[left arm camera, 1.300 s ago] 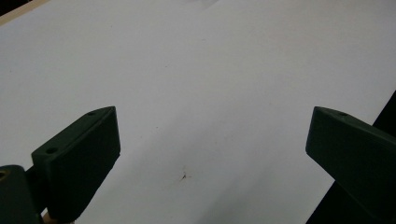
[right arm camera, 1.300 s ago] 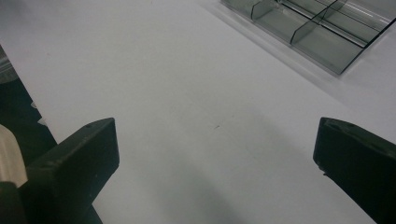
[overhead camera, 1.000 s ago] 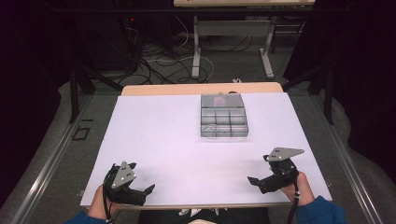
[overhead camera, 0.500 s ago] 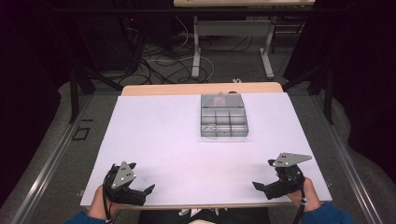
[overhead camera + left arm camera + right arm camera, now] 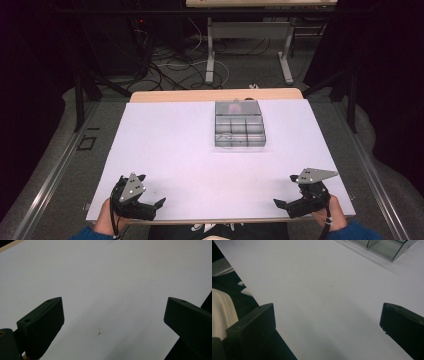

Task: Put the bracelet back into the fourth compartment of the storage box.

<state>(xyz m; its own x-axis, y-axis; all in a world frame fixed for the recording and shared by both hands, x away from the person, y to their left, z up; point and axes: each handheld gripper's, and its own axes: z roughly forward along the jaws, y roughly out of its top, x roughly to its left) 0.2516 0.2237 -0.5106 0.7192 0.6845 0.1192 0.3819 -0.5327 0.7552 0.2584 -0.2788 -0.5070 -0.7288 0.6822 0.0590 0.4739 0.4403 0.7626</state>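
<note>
Right gripper (image 5: 290, 206), jaws spread wide and empty, has been drawn back toward the table (image 5: 165, 150) edge; left gripper (image 5: 150, 207) is unmoved, likewise wide; compartment box (image 5: 239, 125) unshifted.

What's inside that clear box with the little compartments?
The compartment box sits on the white table. A pinkish item lies in its far section, something thin and pale nearer; the rest is too small to tell.

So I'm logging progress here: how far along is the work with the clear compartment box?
Nothing looks done yet. The clear plastic compartment box sits untouched at the far middle of the white table. Left gripper and right gripper rest at the near edge, jaws open and empty. Reaching for the box and handling it remain.
</note>
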